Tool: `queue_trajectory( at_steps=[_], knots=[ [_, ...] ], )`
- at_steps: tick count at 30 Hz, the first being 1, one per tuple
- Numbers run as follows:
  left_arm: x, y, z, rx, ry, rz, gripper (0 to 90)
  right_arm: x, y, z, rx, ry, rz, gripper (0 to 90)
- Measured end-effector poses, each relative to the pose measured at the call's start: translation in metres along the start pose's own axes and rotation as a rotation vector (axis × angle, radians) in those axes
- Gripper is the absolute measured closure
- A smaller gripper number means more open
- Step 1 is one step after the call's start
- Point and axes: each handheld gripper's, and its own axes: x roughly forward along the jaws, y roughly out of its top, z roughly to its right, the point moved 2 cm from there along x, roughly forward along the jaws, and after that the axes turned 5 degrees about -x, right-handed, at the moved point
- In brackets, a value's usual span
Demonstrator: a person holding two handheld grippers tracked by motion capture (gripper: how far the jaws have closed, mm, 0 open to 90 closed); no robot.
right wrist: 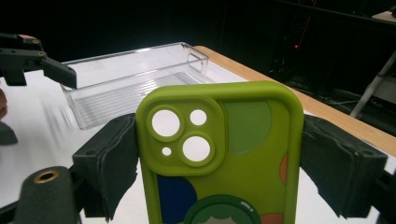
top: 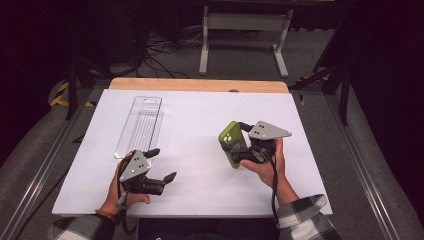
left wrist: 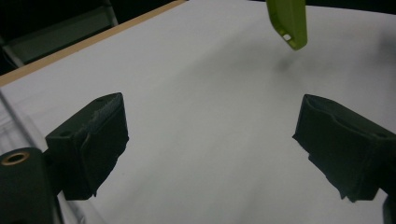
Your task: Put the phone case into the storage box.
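on the white board (top: 200, 190) covering the table, at the far left, a clear plastic tray (top: 139, 125) lies lengthwise, empty, its near end just beyond the left gripper (top: 162, 164); that gripper sits low over the board in the person's left hand (top: 116, 192), jaws spread wide with nothing but bare white surface between them, as the left gripper view confirms; the grey three-cornered plate rides on top of it; to the right, well apart from it, the right gripper (top: 239, 146) is clamped on a green phone case (top: 231, 142), raised off the board and tilted; in the right gripper view the pads (right wrist: 116, 158) press both long edges of the phone case (right wrist: 219, 154), its camera cut-outs uppermost and coloured shapes printed on its back, with the tray (right wrist: 135, 79) beyond it; the right hand (top: 270, 165) wraps the gripper body, a plaid sleeve (top: 305, 217) showing at the near edge.
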Motion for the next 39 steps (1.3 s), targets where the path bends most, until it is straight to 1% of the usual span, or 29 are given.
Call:
queue_trajectory(
  at_steps=[4, 5, 6, 9, 11, 13, 15, 17, 19, 22, 23, 24, 25, 26, 27, 30, 31, 32, 34, 36, 39],
  knots=[
    [0.011, 0.010, 0.010, 0.015, -0.036, 0.011, 10.5, 0.004, 0.002, -0.010, 0.000, 0.015, 0.015, 16.6],
    [0.014, 0.012, 0.012, 0.016, -0.038, 0.022, 10.6, 0.005, 0.002, -0.011, -0.002, 0.015, 0.016, 16.7],
    [0.017, 0.014, 0.014, 0.007, -0.049, 0.026, 10.8, 0.005, 0.003, -0.013, -0.001, 0.016, 0.021, 16.7],
    [0.024, 0.020, 0.020, 0.018, -0.059, 0.037, 11.6, 0.008, 0.004, -0.019, 0.005, 0.015, 0.037, 16.7],
    [0.029, 0.025, 0.024, 0.007, -0.076, 0.050, 12.5, 0.009, 0.005, -0.022, 0.012, 0.024, 0.043, 16.6],
    [0.033, 0.029, 0.027, 0.003, -0.082, 0.064, 13.1, 0.011, 0.005, -0.026, 0.017, 0.019, 0.049, 16.6],
    [0.037, 0.032, 0.030, -0.012, -0.095, 0.073, 14.0, 0.013, 0.005, -0.029, 0.019, 0.017, 0.053, 16.6],
    [0.040, 0.035, 0.033, -0.019, -0.089, 0.088, 15.8, 0.014, 0.005, -0.032, 0.026, 0.018, 0.059, 16.6],
    [0.045, 0.038, 0.035, -0.015, -0.091, 0.090, 16.9, 0.015, 0.005, -0.035, 0.033, 0.020, 0.069, 16.6],
    [0.052, 0.041, 0.040, -0.039, -0.098, 0.099, 21.4, 0.016, 0.006, -0.039, 0.030, 0.013, 0.078, 16.6],
    [0.054, 0.042, 0.041, -0.045, -0.099, 0.101, 23.7, 0.015, 0.007, -0.041, 0.032, 0.013, 0.090, 16.6],
    [0.056, 0.043, 0.042, -0.057, -0.096, 0.108, 23.7, 0.015, 0.007, -0.041, 0.032, 0.013, 0.090, 16.6],
    [0.057, 0.044, 0.042, -0.054, -0.092, 0.107, 26.3, 0.016, 0.007, -0.042, 0.035, 0.019, 0.093, 16.6],
    [0.059, 0.045, 0.043, -0.065, -0.091, 0.112, 28.5, 0.016, 0.007, -0.043, 0.034, 0.013, 0.098, 16.6],
    [0.061, 0.046, 0.043, -0.073, -0.102, 0.111, 29.5, 0.016, 0.007, -0.045, 0.032, 0.013, 0.098, 16.6],
    [0.066, 0.047, 0.045, -0.100, -0.106, 0.123, 37.4, 0.015, 0.008, -0.048, 0.029, 0.006, 0.113, 16.6],
    [0.066, 0.047, 0.045, -0.103, -0.113, 0.122, 40.6, 0.015, 0.008, -0.048, 0.033, 0.008, 0.116, 16.6],
    [0.067, 0.047, 0.045, -0.100, -0.110, 0.128, 43.7, 0.014, 0.009, -0.049, 0.035, 0.008, 0.119, 16.5],
    [0.068, 0.048, 0.044, -0.108, -0.121, 0.130, 49.6, 0.015, 0.009, -0.050, 0.029, 0.000, 0.123, 16.5],
    [0.069, 0.048, 0.045, -0.123, -0.110, 0.143, 54.8, 0.015, 0.008, -0.051, 0.029, -0.009, 0.127, 16.6],
    [0.069, 0.049, 0.044, -0.132, -0.119, 0.143, 61.3, 0.014, 0.009, -0.051, 0.028, -0.014, 0.137, 16.5]
  ],
)
